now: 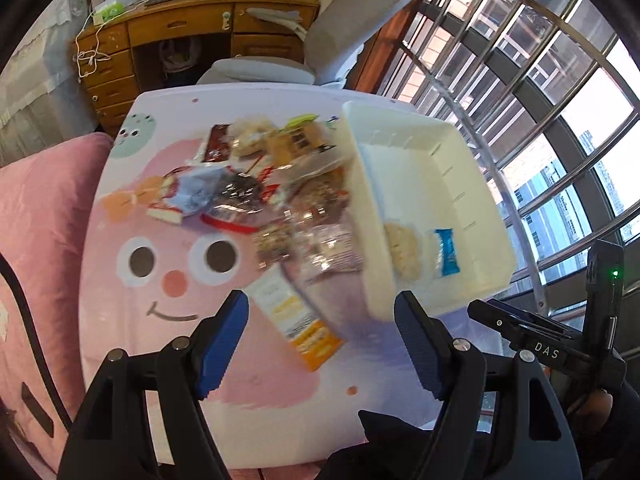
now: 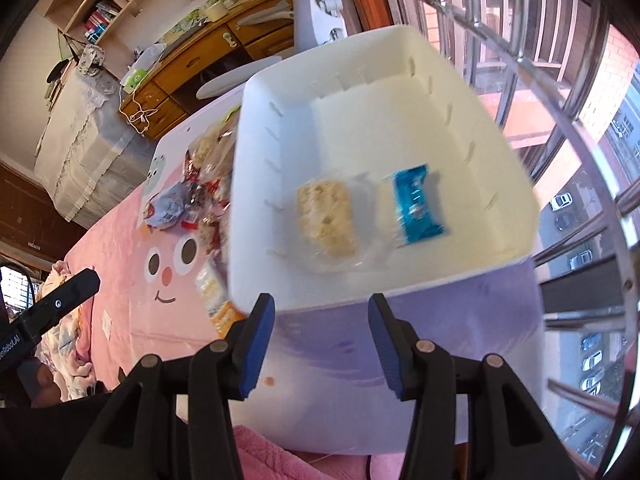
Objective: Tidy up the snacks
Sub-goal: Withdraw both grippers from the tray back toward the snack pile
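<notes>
— Left wrist view: a small table [image 1: 120,280] with a glossy top printed with a pink cartoon face and a lilac patch, set beside pink bedding [image 1: 36,216]. Behind it stand a wooden desk [image 1: 168,28] with drawers, a grey chair [image 1: 344,28], and a window with metal bars [image 1: 540,80].

— And the snacks?

— A loose pile of crinkly wrapped snacks [image 1: 272,192] lies mid-table; an orange-and-white packet [image 1: 296,320] lies nearest the camera. Touching the pile's right edge is a white plastic bin [image 1: 472,152], rectangular, with slotted walls.

— Right wrist view looks straight into that bin: a pale rice-crisp bar in clear wrap [image 2: 326,216] and a blue foil bar [image 2: 416,204] lie side by side on its floor, apart. It also shows bookshelves [image 2: 108,4] that the left view misses.

— Claws?

— The left gripper [image 1: 320,344] is spread wide with nothing between its blue pads, above the orange packet. The right gripper [image 2: 320,348] is released too, empty, just short of the bin's near wall.
</notes>
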{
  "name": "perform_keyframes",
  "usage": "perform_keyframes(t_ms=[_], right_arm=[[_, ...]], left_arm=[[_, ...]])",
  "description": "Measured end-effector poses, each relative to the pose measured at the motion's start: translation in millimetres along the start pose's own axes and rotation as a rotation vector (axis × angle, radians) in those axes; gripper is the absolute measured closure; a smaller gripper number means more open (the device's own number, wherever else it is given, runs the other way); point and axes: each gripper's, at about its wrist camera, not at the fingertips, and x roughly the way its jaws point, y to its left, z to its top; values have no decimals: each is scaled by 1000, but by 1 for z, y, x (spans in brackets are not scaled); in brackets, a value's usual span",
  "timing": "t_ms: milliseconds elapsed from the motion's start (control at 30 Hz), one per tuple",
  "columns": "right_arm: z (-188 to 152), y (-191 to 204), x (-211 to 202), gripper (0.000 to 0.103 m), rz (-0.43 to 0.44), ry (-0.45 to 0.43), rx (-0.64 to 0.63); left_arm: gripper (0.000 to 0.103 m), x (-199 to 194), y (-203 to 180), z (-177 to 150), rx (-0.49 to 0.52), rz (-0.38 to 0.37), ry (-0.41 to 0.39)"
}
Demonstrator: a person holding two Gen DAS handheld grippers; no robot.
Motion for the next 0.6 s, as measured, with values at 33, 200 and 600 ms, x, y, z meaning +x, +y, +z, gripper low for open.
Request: perform_keyframes(t_ms=[33,200,600], right_arm=[[-2,6,2,54,-1,3,0],[-19,40,14,53,-2,18,-2],[-56,97,39,50,-49,10,59]], left_arm=[[29,-1,5,-1,1,1,3],[29,-8,37,-4,16,4,19],[29,-14,101,0,124,41,66]])
